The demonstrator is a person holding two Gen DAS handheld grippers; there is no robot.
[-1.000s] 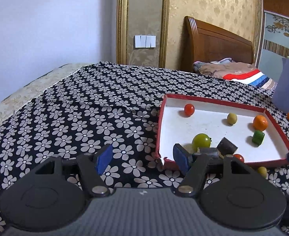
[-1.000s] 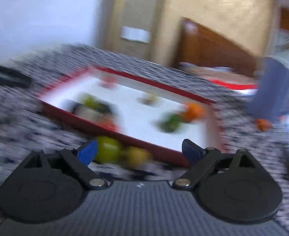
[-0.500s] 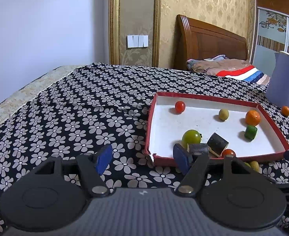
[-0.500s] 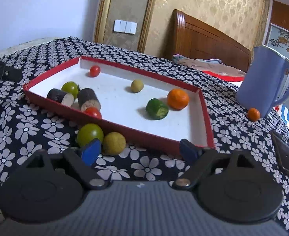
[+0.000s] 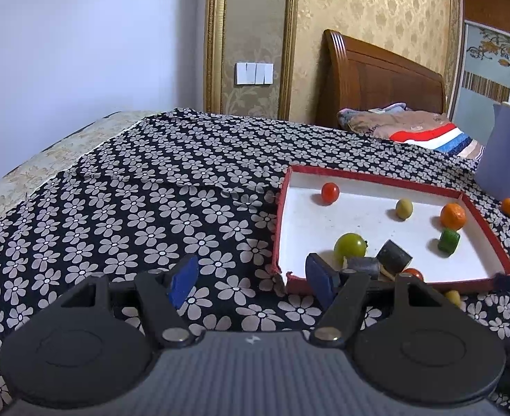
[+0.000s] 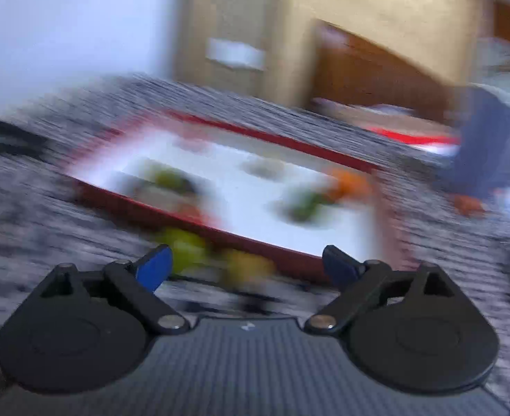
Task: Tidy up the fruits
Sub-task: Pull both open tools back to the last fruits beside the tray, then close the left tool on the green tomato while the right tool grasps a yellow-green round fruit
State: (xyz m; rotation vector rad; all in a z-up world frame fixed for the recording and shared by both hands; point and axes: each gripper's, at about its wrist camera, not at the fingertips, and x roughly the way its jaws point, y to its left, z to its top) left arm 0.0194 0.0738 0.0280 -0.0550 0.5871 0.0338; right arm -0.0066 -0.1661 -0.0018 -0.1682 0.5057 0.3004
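You are swinging your right gripper (image 6: pixel 246 265), jaws apart and empty, so its view, sharp a moment ago, is now smearing. The green fruit (image 6: pixel 185 248) and yellow fruit (image 6: pixel 249 265) just ahead are lying outside the red tray (image 6: pixel 255 239); you are likely closing on them. Your left gripper (image 5: pixel 253 282) is hovering, jaws apart, near the tray's corner.
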